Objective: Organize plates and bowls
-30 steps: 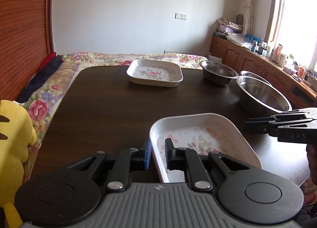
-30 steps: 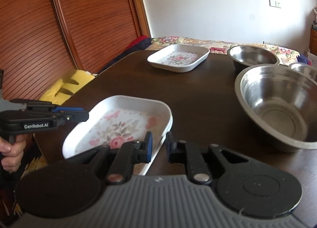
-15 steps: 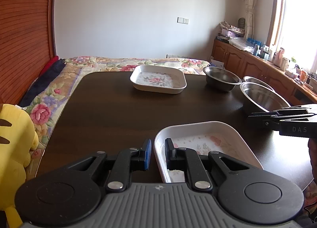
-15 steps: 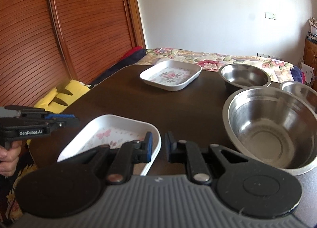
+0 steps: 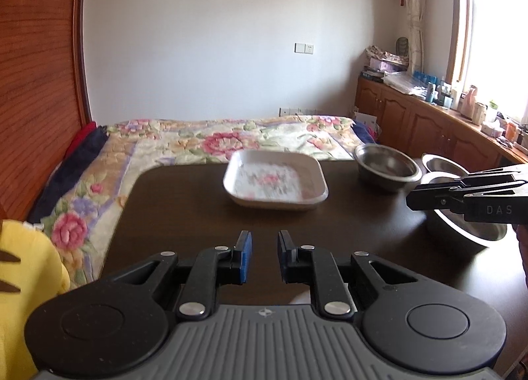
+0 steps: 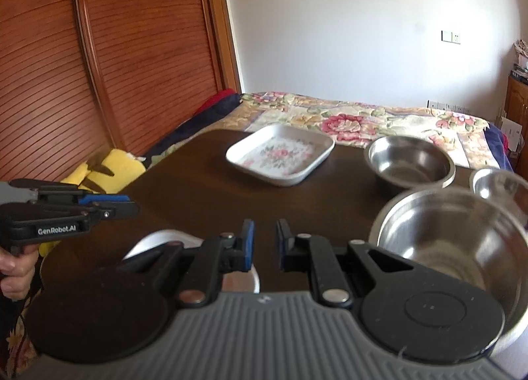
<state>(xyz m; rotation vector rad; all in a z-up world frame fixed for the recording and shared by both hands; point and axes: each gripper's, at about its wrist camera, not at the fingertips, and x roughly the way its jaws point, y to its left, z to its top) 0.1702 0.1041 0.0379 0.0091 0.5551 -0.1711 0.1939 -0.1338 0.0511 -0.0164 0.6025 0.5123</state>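
The left claw (image 5: 263, 256) is held above the near part of the dark surface (image 5: 184, 215) with a narrow gap between its blue-padded fingers, and nothing is gripped. The right claw (image 6: 263, 244) is likewise held with a narrow, empty gap. A white flowered dish (image 6: 280, 159) is set toward the far edge of the surface, well apart from both claws. A second white dish (image 6: 155, 243) is seen at the near edge, mostly hidden under the right claw's body; whether it is touched by the claw cannot be told. To the right of the far dish, a steel bowl (image 6: 411, 162) is placed, and a larger steel bowl (image 6: 452, 241) is seen nearer, just beside the right claw. A small steel bowl (image 6: 498, 183) is set behind the large one, at the right edge. In the right wrist view the left claw is seen from the side at the left, held by a hand (image 6: 16, 272). A flowered bedspread (image 5: 211, 139) is spread on the bed beyond the surface, and a yellow plush toy (image 5: 23, 281) is seen at the left.
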